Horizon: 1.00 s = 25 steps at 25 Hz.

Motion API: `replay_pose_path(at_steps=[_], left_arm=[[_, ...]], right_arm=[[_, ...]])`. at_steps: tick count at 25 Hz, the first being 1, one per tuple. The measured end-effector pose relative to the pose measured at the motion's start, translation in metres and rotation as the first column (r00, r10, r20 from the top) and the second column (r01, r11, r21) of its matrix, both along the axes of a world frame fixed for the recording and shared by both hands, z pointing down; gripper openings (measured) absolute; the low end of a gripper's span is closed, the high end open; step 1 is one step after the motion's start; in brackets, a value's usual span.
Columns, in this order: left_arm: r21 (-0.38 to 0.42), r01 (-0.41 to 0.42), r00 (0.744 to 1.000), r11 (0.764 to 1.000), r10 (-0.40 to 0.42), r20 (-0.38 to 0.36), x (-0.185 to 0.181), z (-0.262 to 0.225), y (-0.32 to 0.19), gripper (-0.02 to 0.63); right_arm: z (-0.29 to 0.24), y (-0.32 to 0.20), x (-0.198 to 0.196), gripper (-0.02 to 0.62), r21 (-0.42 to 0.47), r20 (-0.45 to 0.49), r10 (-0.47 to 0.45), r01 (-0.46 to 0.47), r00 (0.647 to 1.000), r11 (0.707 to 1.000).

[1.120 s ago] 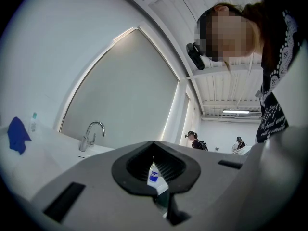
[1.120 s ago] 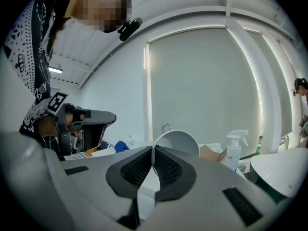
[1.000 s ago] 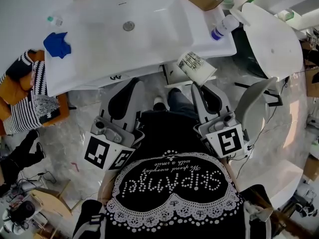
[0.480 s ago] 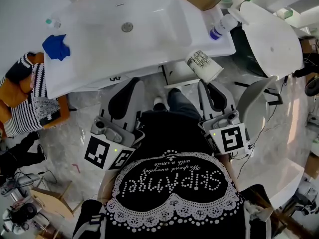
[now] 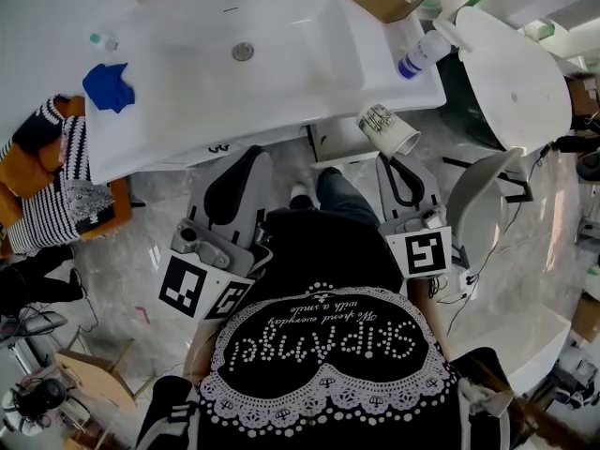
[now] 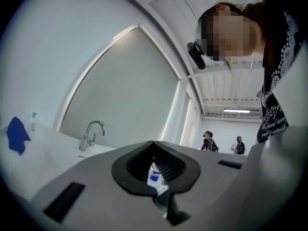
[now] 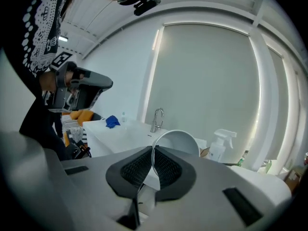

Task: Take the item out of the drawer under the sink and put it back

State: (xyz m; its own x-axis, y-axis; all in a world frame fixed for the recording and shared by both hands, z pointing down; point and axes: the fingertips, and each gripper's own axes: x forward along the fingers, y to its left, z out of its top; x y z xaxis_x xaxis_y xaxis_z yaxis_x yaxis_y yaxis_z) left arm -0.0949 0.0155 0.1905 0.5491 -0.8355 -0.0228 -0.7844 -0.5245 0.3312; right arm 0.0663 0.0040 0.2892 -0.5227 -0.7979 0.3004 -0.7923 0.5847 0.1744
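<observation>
Right gripper view, unlike head view: right gripper (image 7: 153,160) jaws tight on cup (image 7: 177,142) rim; left gripper (image 6: 154,165) jaws seemingly together.

White paper cup (image 5: 387,129) with dark print, tipped sideways, rim clamped in the right tongs (image 5: 396,157)

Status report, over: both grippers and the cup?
Left gripper shut, in front of sink. Right gripper shut on paper cup rim. Cup tilted, beside sink's front edge. Nothing seen blocking.
</observation>
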Motion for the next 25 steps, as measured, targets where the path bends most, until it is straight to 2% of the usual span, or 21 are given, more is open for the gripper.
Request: replay_pose_path(at_steps=[8, 13, 17, 21, 25], left_arm=[[-0.002, -0.006, 1.0, 1.0, 0.006, 0.005, 0.002, 0.0, 0.0, 0.005], [-0.007, -0.003, 1.0, 1.0, 0.003, 0.004, -0.001, 0.0, -0.002, 0.005], [-0.006, -0.001, 1.0, 1.0, 0.001, 0.001, -0.006, -0.001, -0.003, 0.005], [-0.014, 0.009, 1.0, 1.0, -0.009, 0.001, -0.002, 0.0, -0.015, 0.005], [-0.028, 0.024, 1.0, 0.999, -0.023, 0.005, 0.0, 0.002, -0.023, 0.005]], right_arm=[[0.022, -0.001, 0.003, 0.029, -0.025, -0.075, -0.039, 0.037, 0.996, 0.999], [0.043, 0.0, 0.004, 0.029, -0.051, -0.181, -0.085, 0.077, 0.98, 0.996], [0.05, -0.001, -0.003, 0.029, -0.079, -0.17, -0.085, 0.073, 0.982, 0.994], [0.064, -0.01, 0.002, 0.029, -0.117, -0.221, -0.104, 0.08, 0.97, 0.99], [0.079, -0.015, 0.006, 0.029, -0.163, -0.214, -0.126, 0.092, 0.969, 0.982]])
